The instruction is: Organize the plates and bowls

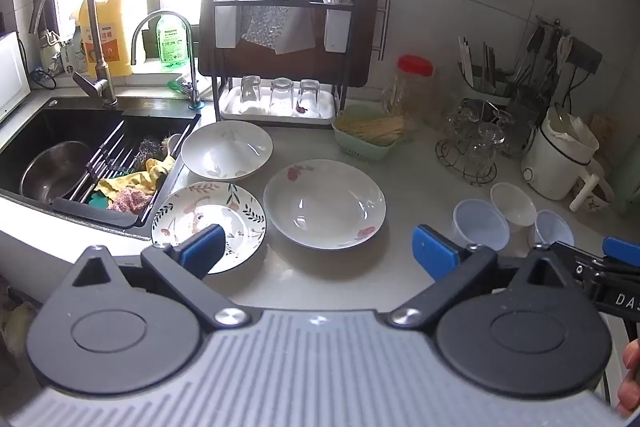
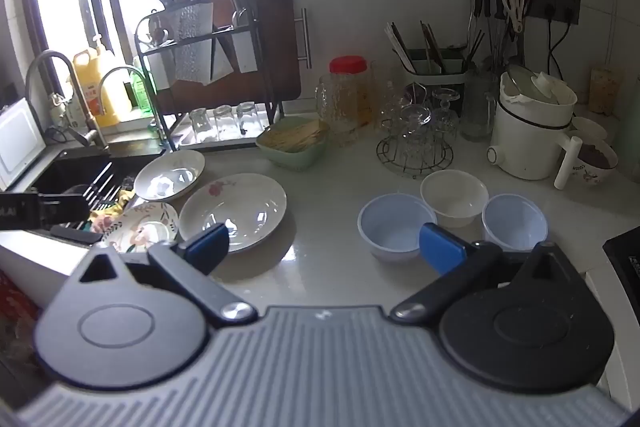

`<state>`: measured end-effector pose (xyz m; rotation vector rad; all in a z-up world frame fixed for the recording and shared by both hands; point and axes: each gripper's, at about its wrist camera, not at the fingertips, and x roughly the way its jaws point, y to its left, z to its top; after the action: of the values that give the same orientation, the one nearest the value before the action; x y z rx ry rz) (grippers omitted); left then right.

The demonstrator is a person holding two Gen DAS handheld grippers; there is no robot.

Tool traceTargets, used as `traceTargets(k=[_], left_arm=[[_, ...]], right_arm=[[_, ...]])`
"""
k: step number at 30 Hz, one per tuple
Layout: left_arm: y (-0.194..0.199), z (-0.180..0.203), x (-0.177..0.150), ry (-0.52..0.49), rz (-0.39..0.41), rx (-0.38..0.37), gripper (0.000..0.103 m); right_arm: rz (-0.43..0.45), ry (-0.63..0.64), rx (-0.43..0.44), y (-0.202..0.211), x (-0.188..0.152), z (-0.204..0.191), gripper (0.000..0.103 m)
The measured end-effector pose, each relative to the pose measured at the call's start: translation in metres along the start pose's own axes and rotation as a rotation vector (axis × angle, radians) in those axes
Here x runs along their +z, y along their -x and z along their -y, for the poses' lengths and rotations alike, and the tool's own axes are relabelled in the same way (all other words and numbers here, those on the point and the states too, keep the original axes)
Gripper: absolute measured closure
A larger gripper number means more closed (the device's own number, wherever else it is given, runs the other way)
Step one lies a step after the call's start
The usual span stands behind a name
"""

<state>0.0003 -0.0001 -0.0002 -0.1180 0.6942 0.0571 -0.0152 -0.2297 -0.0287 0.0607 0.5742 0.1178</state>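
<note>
Both handheld grippers, left gripper (image 1: 318,251) and right gripper (image 2: 324,247), hang low in frame, blue-padded fingers spread wide, gripping nothing.

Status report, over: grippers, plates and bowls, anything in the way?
Left gripper and right gripper open, empty. Three plates near sink, three bowls grouped, unstacked. Path clear.

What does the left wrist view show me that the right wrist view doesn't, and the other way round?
Only the left wrist view shows the steel pot in the sink and the whole leaf plate, which the right view partly hides behind its finger.

Only the right wrist view shows all three bowls unobstructed and a filled bowl behind the white cooker.

Both show three plates, the two blue bowls, the white bowl, the rack and the red-lidded jar. Both the left gripper and the right gripper are open and empty.
</note>
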Motion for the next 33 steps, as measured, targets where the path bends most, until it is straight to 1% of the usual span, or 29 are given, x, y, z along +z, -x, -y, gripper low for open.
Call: traceTargets(k=[7, 11, 14, 23, 28, 33], left_arm=[[0.001, 0.006, 0.007, 0.000, -0.004, 0.001, 0.002], [0.003, 0.007, 0.009, -0.003, -0.002, -0.004, 0.002], [0.003, 0.003, 0.003, -0.007, 0.003, -0.019, 0.002], [0.009, 0.004, 0.008, -0.020, 0.007, -0.006, 0.002], [0.012, 0.008, 0.007, -0.024, 0.009, 0.004, 0.002], [0.014, 0.009, 0.006, -0.016, 0.023, 0.009, 0.002]], right_arm=[[0.004, -0.009, -0.011, 0.001, 0.003, 0.001, 0.000], [0.024, 0.008, -0.018, 0.004, -0.001, 0.001, 0.000], [0.028, 0.007, -0.017, 0.007, 0.004, 0.002, 0.000], [0.024, 0.015, 0.001, 0.006, 0.007, 0.006, 0.000], [0.013, -0.009, 0.007, 0.003, 0.008, 0.011, 0.000], [0.022, -0.013, 0.008, 0.004, 0.010, 0.013, 0.000]])
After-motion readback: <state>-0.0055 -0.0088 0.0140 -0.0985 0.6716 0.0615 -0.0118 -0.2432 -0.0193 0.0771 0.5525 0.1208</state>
